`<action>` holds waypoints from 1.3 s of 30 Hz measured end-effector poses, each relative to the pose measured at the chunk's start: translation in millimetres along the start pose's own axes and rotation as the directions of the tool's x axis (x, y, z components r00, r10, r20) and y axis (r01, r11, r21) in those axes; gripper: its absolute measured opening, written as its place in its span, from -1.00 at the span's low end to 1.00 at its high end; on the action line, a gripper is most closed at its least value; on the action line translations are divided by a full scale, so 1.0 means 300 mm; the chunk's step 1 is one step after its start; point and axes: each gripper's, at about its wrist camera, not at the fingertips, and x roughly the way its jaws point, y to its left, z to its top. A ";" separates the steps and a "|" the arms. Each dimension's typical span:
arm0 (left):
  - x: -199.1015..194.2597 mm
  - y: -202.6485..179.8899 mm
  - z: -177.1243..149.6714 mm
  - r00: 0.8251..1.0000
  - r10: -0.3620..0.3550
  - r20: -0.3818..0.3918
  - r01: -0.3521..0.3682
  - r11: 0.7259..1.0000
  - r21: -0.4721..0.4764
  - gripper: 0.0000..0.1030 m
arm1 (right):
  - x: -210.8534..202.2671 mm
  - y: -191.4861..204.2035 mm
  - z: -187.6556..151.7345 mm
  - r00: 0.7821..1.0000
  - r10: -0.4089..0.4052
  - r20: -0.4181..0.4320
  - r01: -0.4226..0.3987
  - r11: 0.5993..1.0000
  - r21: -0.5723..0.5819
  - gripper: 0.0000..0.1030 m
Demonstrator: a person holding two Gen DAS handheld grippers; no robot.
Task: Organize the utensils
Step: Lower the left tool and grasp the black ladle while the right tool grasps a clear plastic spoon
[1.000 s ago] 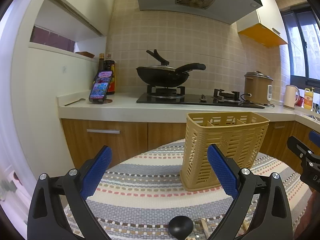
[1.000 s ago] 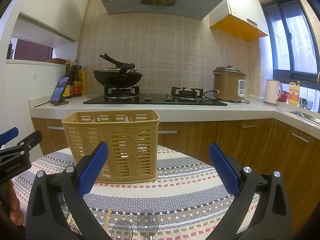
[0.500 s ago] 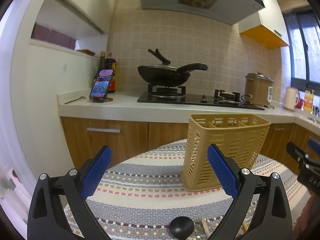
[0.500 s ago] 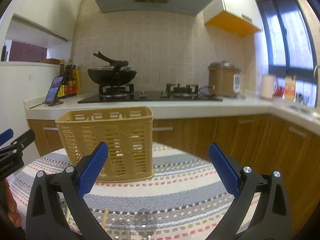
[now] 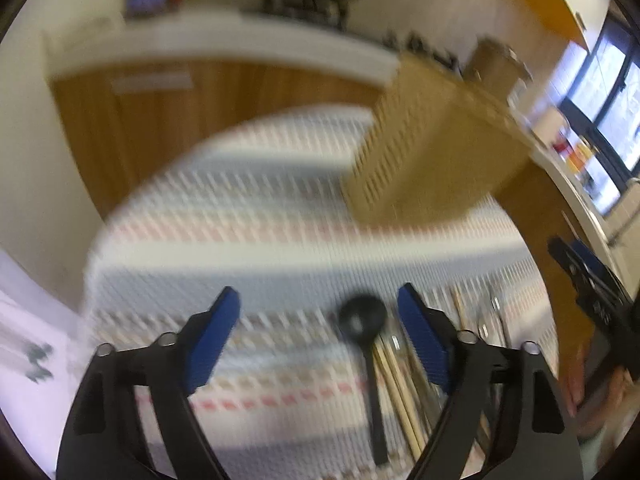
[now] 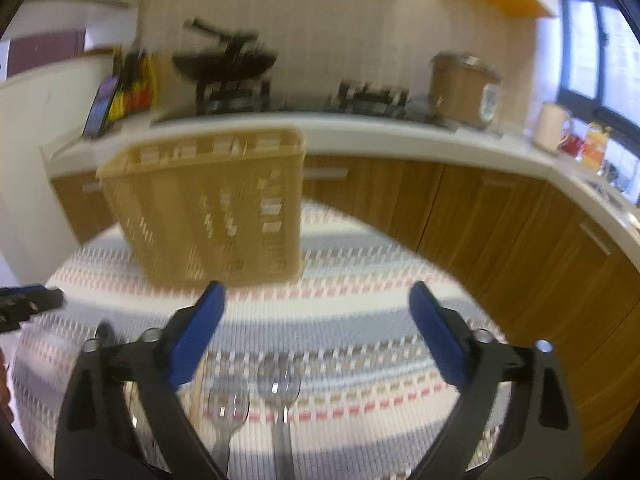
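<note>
A: Left wrist view, heavy motion blur. Utensils lie in a row on the striped cloth: a black spoon point(image 5: 362, 317) with a round matte bowl and a long thin handle, pale wooden chopsticks point(image 5: 396, 376) just beside it, then metal pieces point(image 5: 490, 320) too smeared to name. Several lower ends are hidden behind the right finger of the left gripper point(image 5: 318, 322).

B: Finger state?

A: Spread wide, blue pads, nothing between them. The spoon bowl sits in the gap, nearer the right pad; whether the pad touches it I cannot tell.

B: Right wrist view?

A: Two clear plastic spoons point(image 6: 228, 406) point(image 6: 279, 376) side by side near the bottom edge, glossy bowls with small highlights, handles cut off by the frame. The right gripper point(image 6: 316, 320) is also spread wide and holds nothing. Its left finger covers part of another pale stick.

B: Basket?

A: Tan plastic basket point(image 6: 208, 208), rectangular, slotted walls, upright on the table behind the utensils and well apart from them. Dividers show at the rim; the inside is not readable. In the left view it is only a tan smear point(image 5: 432, 148).

B: Surroundings?

A: Round table, woven tablecloth point(image 6: 360, 280) in grey, white and red bands. Behind it wood-front cabinets, a white counter point(image 6: 400, 140), a black wok point(image 6: 224, 62) on the hob, and a brown rice cooker point(image 6: 464, 88).
</note>
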 end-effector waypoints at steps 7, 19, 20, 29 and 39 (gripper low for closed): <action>0.105 -0.048 -0.040 0.988 -0.019 -0.154 0.027 0.998 0.048 0.46 | 0.089 -0.061 -0.044 0.966 0.145 -0.216 -0.128 0.988 0.091 0.27; 0.192 -0.173 -0.034 0.972 0.179 -0.150 -0.152 0.973 0.175 0.32 | 0.090 -0.051 -0.054 0.962 0.113 -0.247 -0.107 0.994 0.039 0.13; 0.202 -0.191 -0.031 0.969 0.204 -0.142 -0.176 0.966 0.190 0.25 | 0.094 -0.048 -0.053 0.962 0.110 -0.250 -0.106 0.994 0.032 0.11; 0.155 -0.107 -0.014 0.981 0.110 -0.162 -0.089 0.988 0.129 -0.41 | 0.121 -0.058 -0.034 0.943 0.151 -0.296 -0.137 0.988 0.067 0.05; 0.113 0.051 0.020 0.980 -0.015 -0.196 0.019 1.000 0.019 -0.72 | 0.221 -0.057 -0.064 0.872 0.210 -0.442 -0.171 0.977 0.127 -0.04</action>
